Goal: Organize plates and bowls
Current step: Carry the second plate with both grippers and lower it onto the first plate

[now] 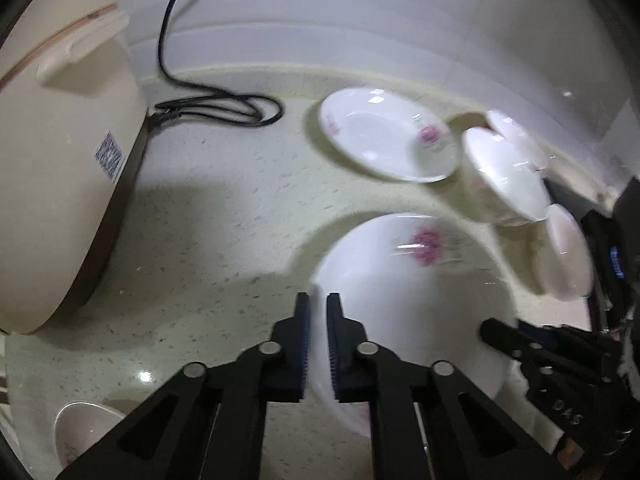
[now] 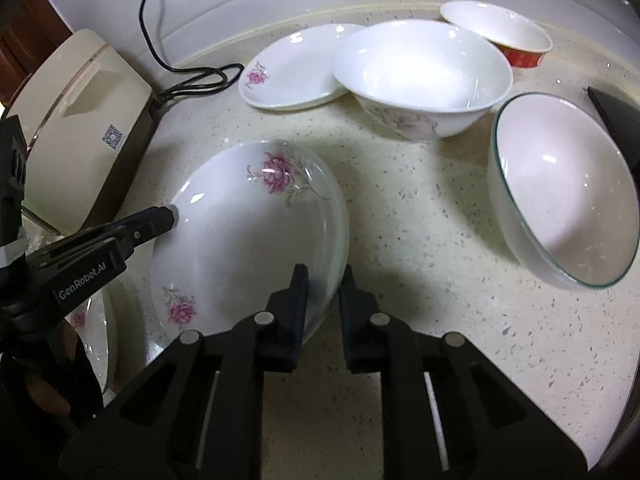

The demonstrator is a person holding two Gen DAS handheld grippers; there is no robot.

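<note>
I hold the flowered plate [image 2: 248,240] tilted above the speckled counter [image 2: 420,240], left gripper [image 1: 318,344] and right gripper [image 2: 324,312] pinching opposite rims; 1 slip could drop it onto the plate [image 2: 96,336] below.

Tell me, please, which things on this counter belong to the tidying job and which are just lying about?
Job: held flowered plate, second flowered plate, white bowl, glass-rimmed bowl, red bowl, left gripper, right gripper.
Lying about: cream appliance, black cord.
</note>
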